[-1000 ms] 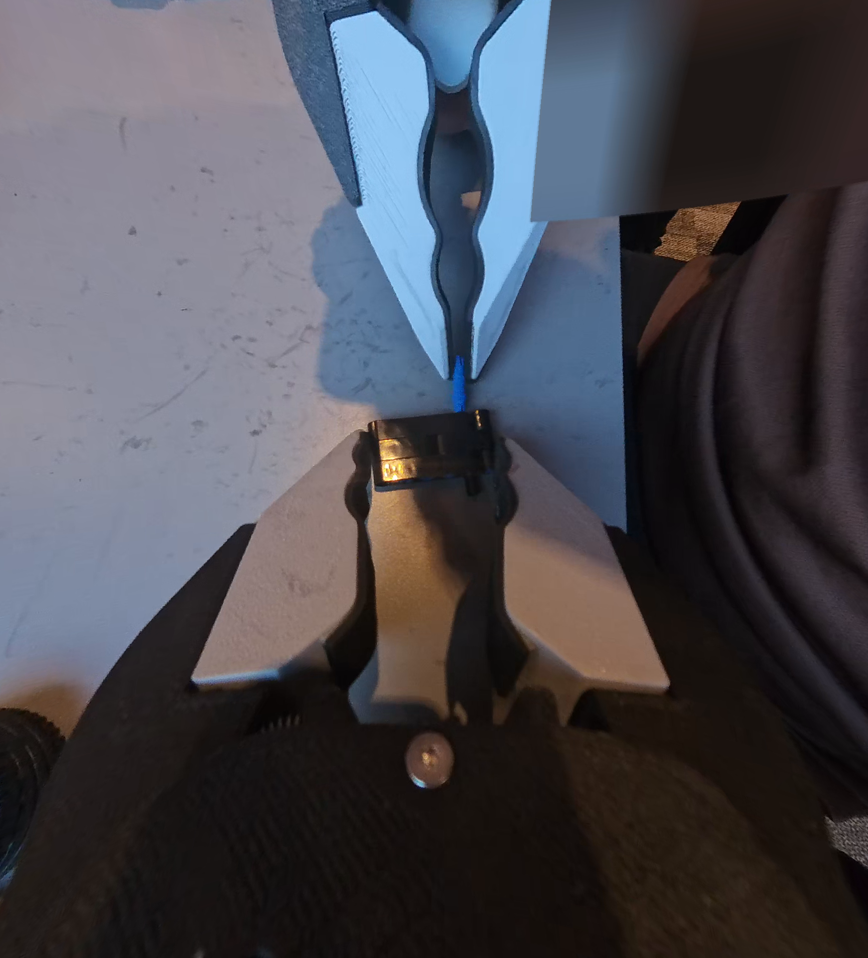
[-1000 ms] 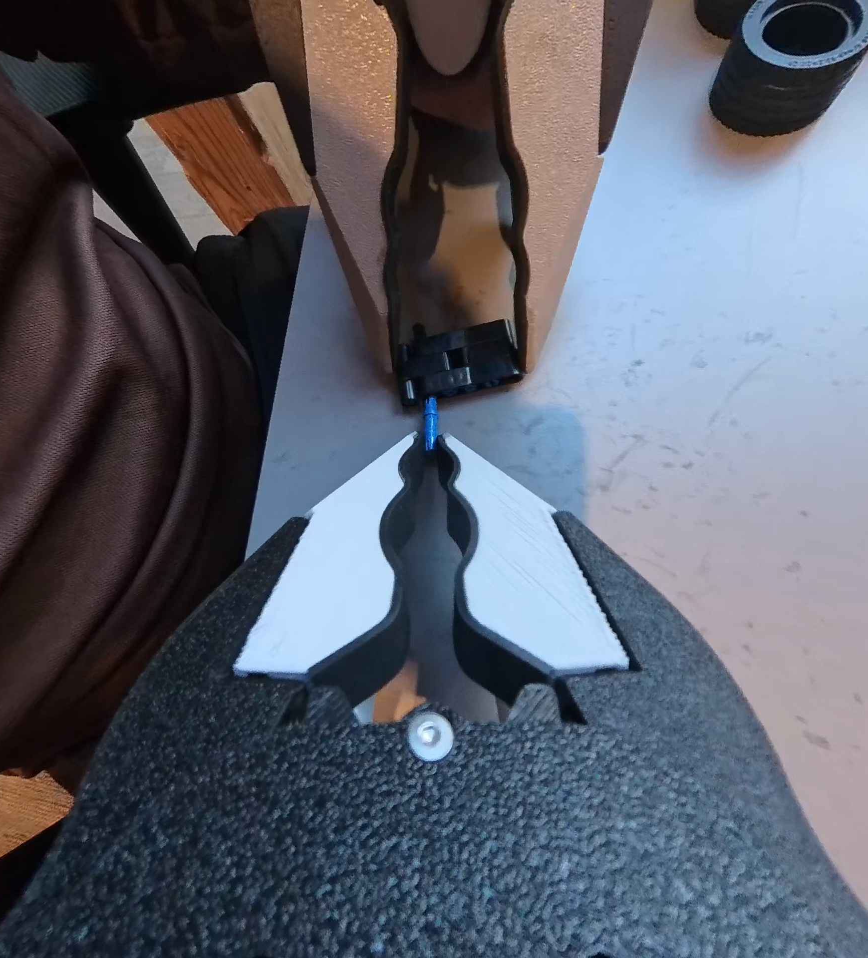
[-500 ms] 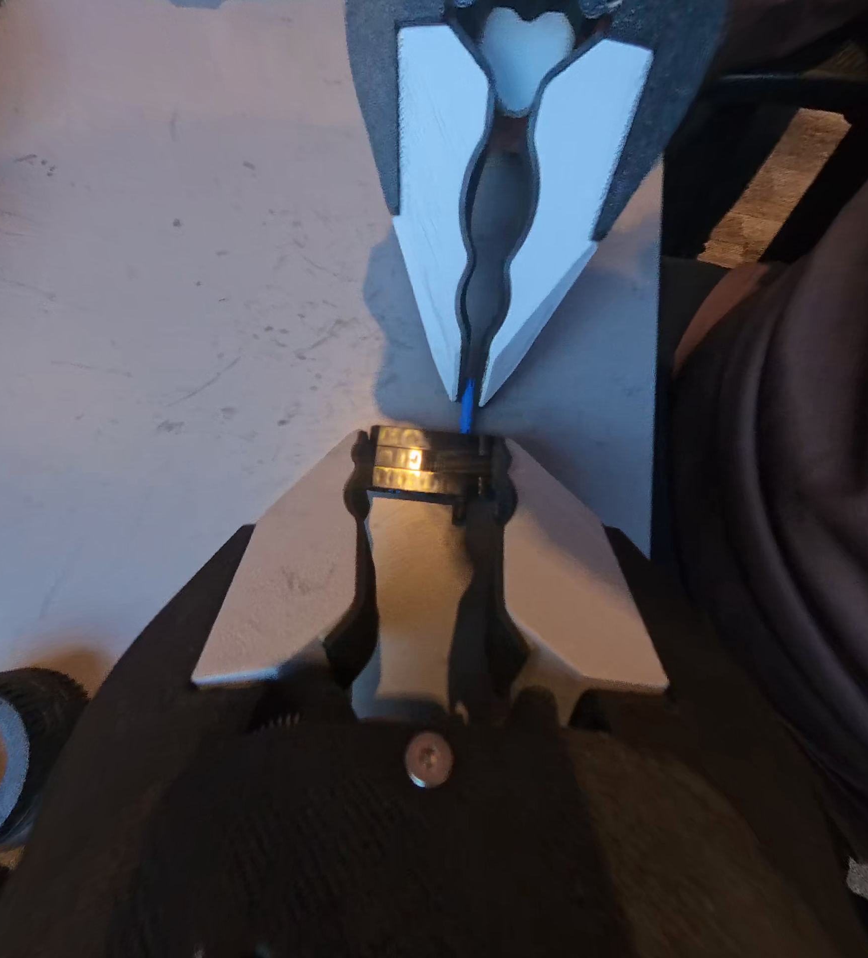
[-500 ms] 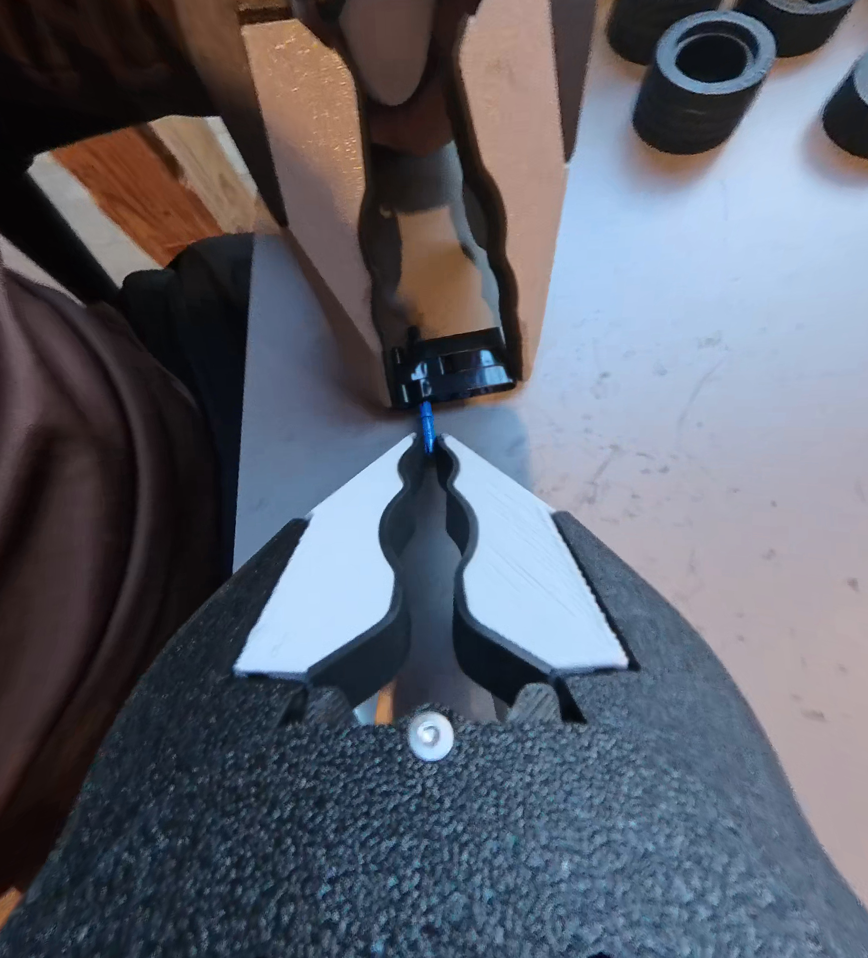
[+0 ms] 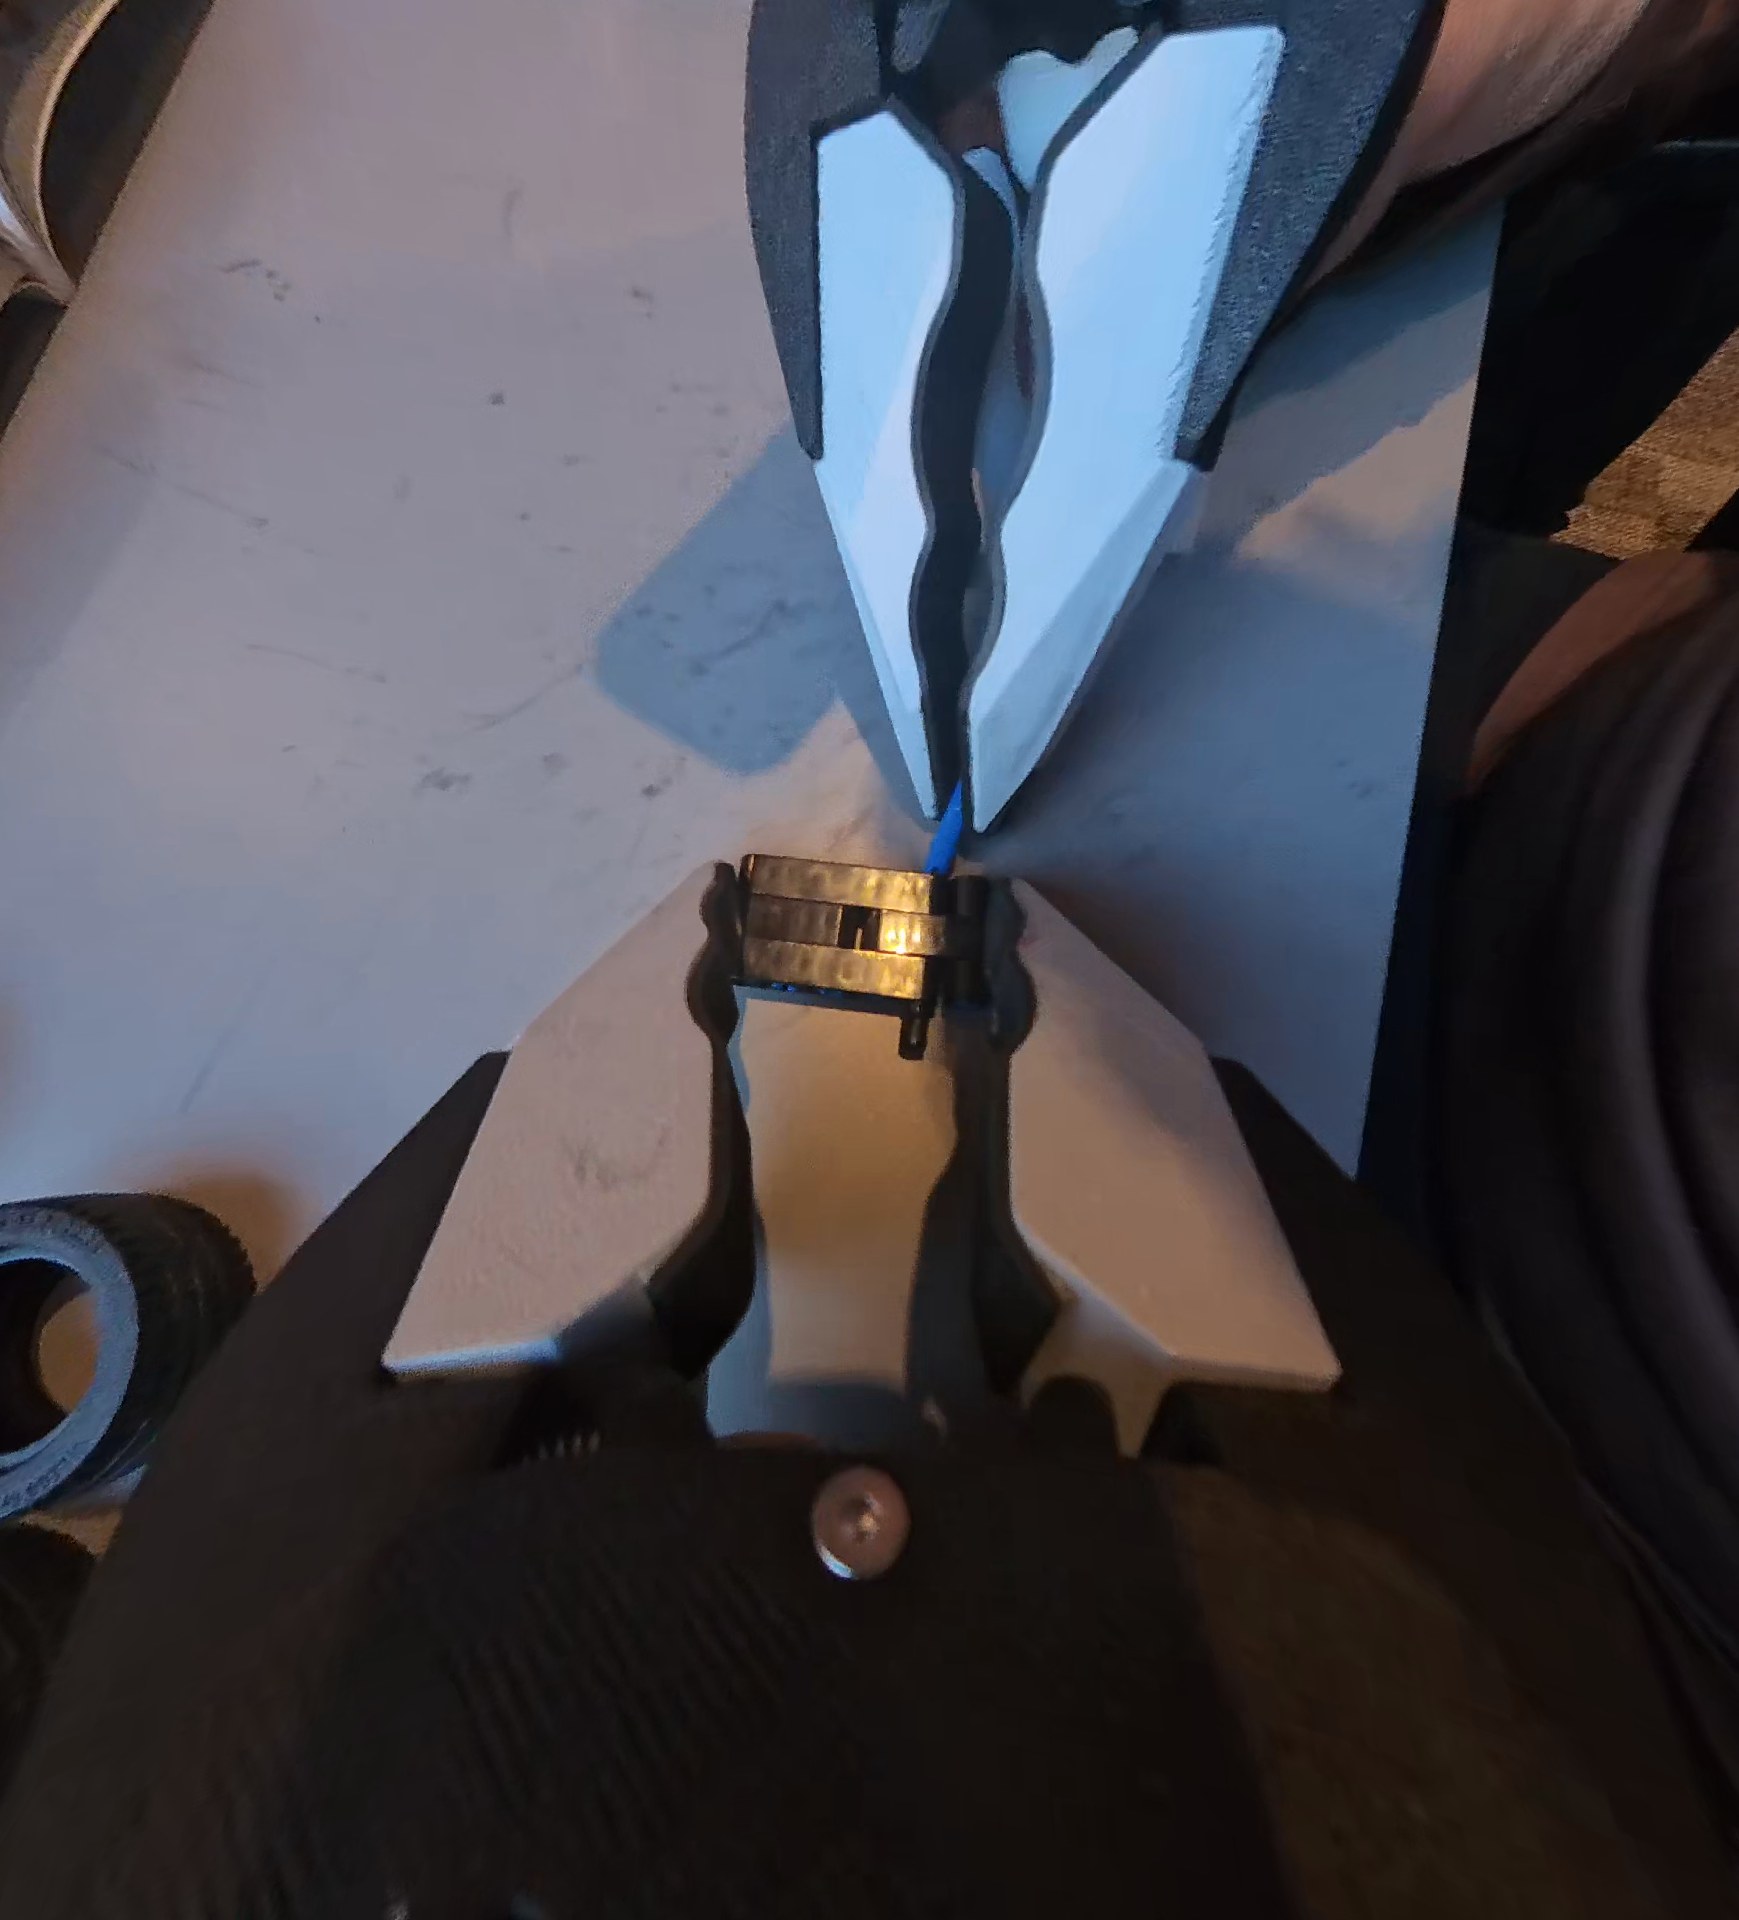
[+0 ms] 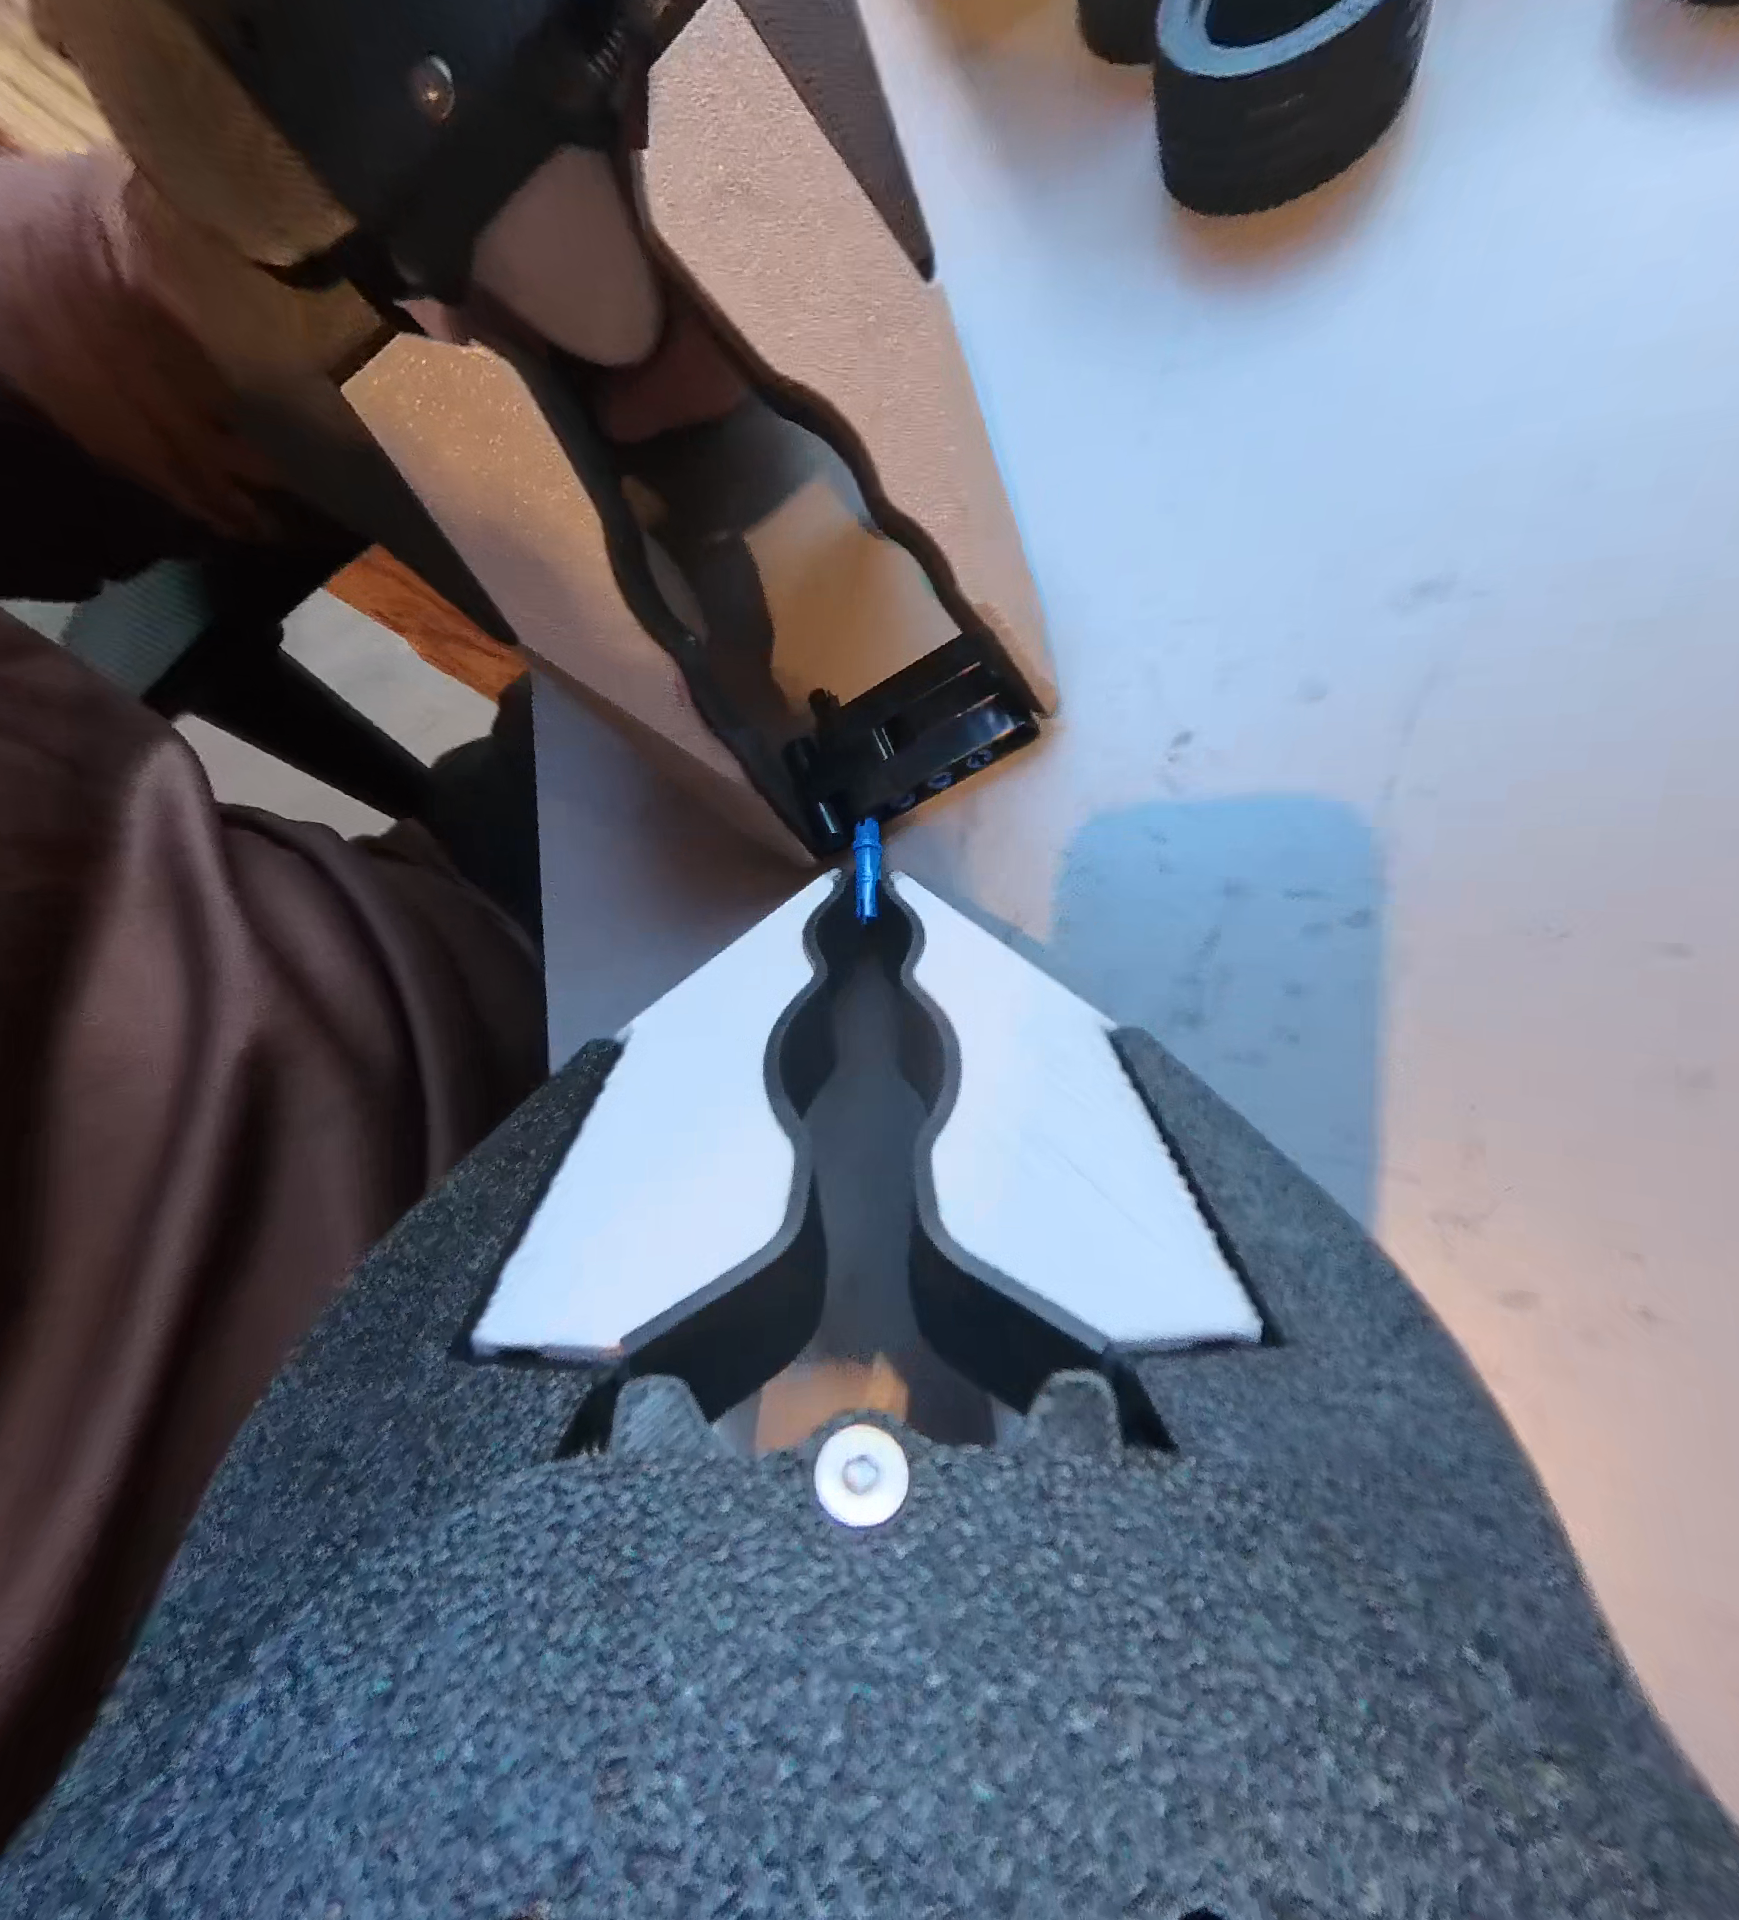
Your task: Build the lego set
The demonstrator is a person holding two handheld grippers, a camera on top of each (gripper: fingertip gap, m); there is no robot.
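Observation:
My left gripper (image 5: 854, 935) is shut on a black lego assembly (image 5: 844, 930) of stacked beams, held above the white table (image 5: 325, 623). My right gripper (image 6: 863, 883) is shut on a small blue pin (image 6: 863, 868). The two grippers face each other tip to tip. The pin's free end touches the right end of the black assembly in the left wrist view (image 5: 946, 831). In the right wrist view the black assembly (image 6: 917, 753) is tilted, and the pin meets its near left corner. The left gripper (image 6: 906, 769) shows there from the front, the right gripper (image 5: 953, 800) in the left wrist view.
Black rubber tyres lie on the table: at the lower left in the left wrist view (image 5: 44, 1351), at the top right in the right wrist view (image 6: 1280, 114). A person's dark sleeve (image 6: 117, 1039) and the table's near edge (image 5: 1405, 831) lie close to both grippers. The tips of both grippers are at nearly the same place.
The blue pin has come up against the black assembly and now touches its end. Both grippers have shifted and tilted, so the left gripper appears slanted in the right wrist view.

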